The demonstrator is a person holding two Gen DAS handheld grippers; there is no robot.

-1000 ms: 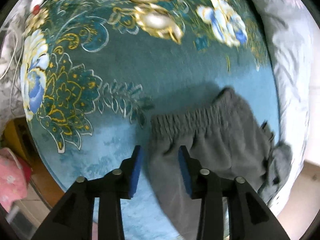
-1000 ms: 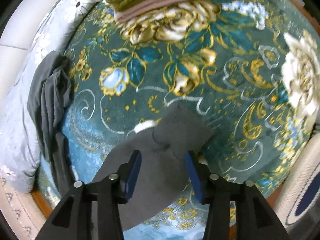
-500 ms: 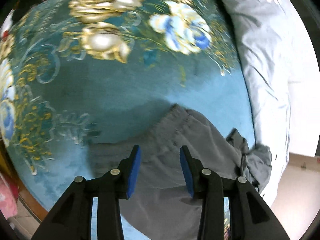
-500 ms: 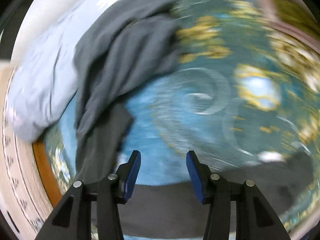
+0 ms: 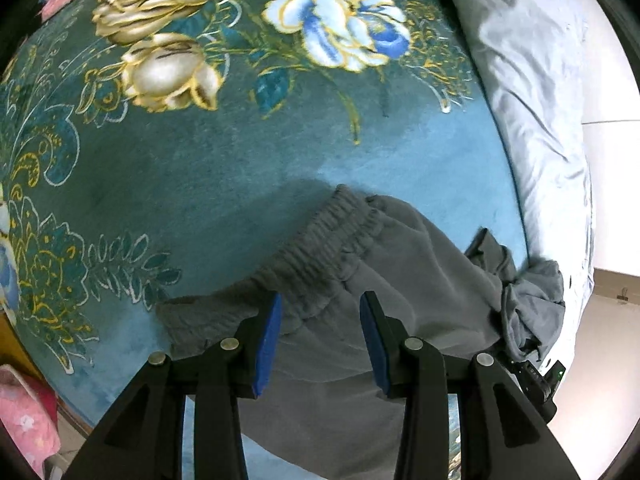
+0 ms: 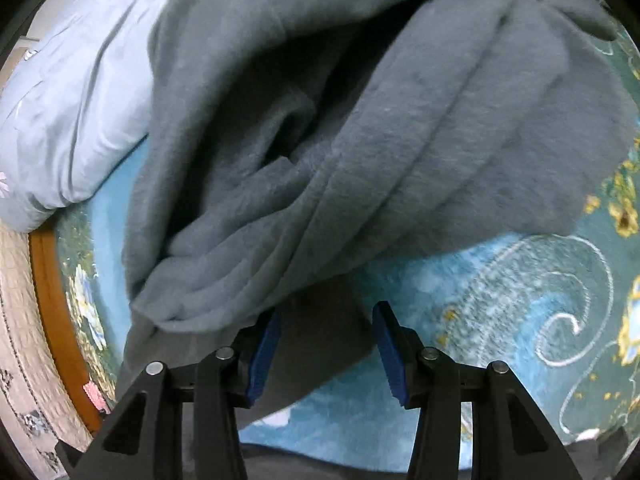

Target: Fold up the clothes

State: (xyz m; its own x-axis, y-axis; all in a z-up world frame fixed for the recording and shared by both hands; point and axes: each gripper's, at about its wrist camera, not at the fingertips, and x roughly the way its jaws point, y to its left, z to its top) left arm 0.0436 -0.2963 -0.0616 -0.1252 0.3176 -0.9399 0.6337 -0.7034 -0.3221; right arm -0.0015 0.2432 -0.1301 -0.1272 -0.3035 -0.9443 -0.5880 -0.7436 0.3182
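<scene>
Grey sweatpants (image 5: 360, 280) are lying on the floral blanket (image 5: 200, 160) covering the bed, elastic waistband (image 5: 320, 248) bunched and angled, legs trailing off toward the crumpled end near the pale pillow (image 5: 540, 80). Not flat, not a tidy fold; whether any fold is already in, can't tell.

Left claw (image 5: 320, 336) is hovering right over the waistband area, jaws standing apart, nothing between them. Blue pads (image 5: 266, 344) are straddling cloth just below the elastic.

Right claw (image 6: 326, 344) is sitting at the rumpled heap of grey fabric (image 6: 360, 140), which is draping over its left finger; jaws apart, no pinch that I can see. More grey cloth is lying under the gap. Heap is touching the pillow side and resting on the blanket. Same garment as the pants or a second one: can't tell from this view.

Judgement on doing this well: grab at a seam or the elastic, not mid-panel, so the layers are moving together. Both claws should be taking matching corners and pulling taut before laying down. Fleece is thick and grippy on the plush blanket, so lift, don't drag.
</scene>
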